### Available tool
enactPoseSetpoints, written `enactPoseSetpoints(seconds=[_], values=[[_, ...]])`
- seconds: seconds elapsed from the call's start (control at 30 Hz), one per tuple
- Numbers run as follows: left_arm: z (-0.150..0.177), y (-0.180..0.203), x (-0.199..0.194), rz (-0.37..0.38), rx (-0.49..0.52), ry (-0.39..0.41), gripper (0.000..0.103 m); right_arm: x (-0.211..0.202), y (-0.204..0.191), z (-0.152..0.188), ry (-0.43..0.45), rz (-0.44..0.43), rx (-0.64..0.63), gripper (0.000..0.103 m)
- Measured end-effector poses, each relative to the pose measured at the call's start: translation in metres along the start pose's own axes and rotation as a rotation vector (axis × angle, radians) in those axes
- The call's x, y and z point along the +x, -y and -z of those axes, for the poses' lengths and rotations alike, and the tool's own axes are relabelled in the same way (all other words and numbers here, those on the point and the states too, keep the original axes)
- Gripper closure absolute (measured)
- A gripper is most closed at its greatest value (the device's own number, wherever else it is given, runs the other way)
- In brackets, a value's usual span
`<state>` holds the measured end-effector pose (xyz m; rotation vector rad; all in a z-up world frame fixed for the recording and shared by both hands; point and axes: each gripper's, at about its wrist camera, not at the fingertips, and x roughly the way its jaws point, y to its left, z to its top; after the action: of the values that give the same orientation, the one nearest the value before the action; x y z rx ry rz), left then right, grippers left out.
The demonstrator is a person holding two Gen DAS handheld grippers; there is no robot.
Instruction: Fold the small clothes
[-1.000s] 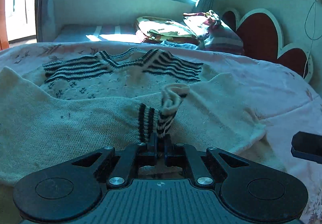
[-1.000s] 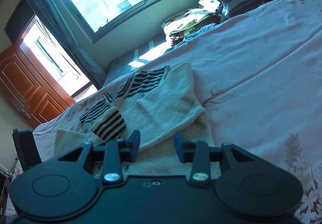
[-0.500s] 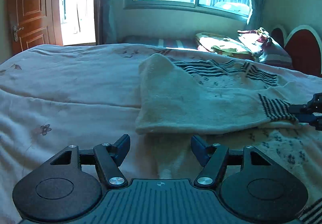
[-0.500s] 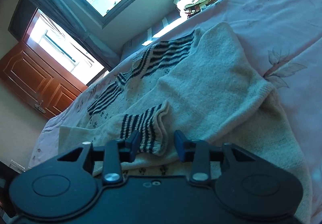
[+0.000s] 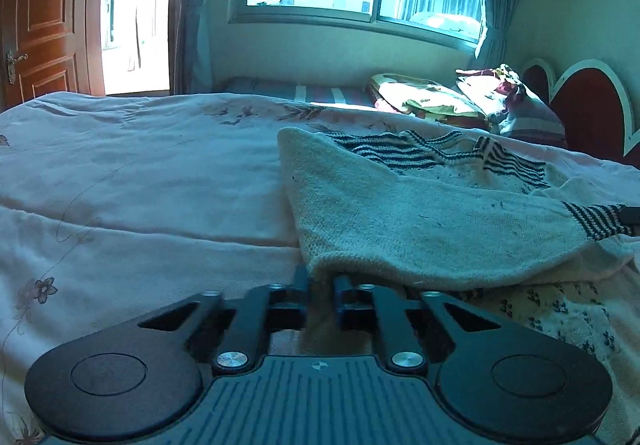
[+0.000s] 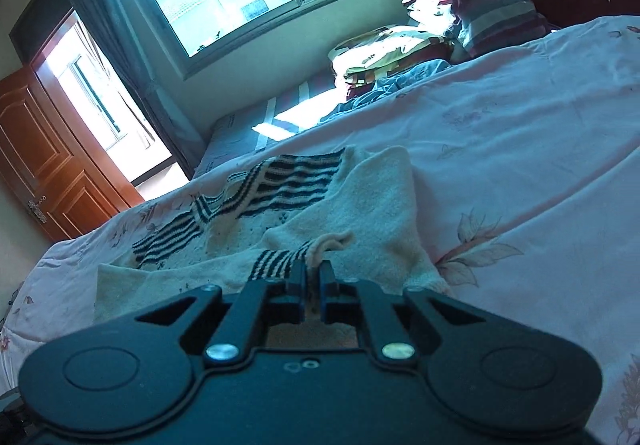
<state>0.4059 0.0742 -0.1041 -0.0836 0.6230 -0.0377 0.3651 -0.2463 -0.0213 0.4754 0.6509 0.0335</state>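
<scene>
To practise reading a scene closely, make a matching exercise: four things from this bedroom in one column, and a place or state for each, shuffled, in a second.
Things:
1. sweater
2. left hand-held gripper
3. wooden door
4. pillows

Places or states:
A. piled by the headboard
B. spread on the pink bedspread, sleeves folded in
C. shut on the sweater's near edge
D. beside the curtained window

Pairs: 1-B, 2-C, 3-D, 4-A

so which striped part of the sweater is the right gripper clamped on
The striped cuff of the folded-in sleeve, right at the right gripper; the striped collar band lies farther off, untouched.
</scene>
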Motion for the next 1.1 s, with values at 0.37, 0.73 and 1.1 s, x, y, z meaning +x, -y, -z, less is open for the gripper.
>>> enactPoseSetpoints(seconds=[0.37,0.73,1.1], values=[[0.011,-0.013,0.004,0.0,-0.014,-0.023,0.093,0.02,0.011,0.02,-0.058,0.029,-0.022,0.096],[-0.023,0.01,-0.017,0.13,-0.001,0.011,0.045,0.016,-0.025,0.012,-0.057,0.034,-0.27,0.086],[-0.062,0.029,0.039,0.121,0.032,0.04,0.045,0.045,-0.035,-0.008,-0.012,0.077,-0.375,0.08]])
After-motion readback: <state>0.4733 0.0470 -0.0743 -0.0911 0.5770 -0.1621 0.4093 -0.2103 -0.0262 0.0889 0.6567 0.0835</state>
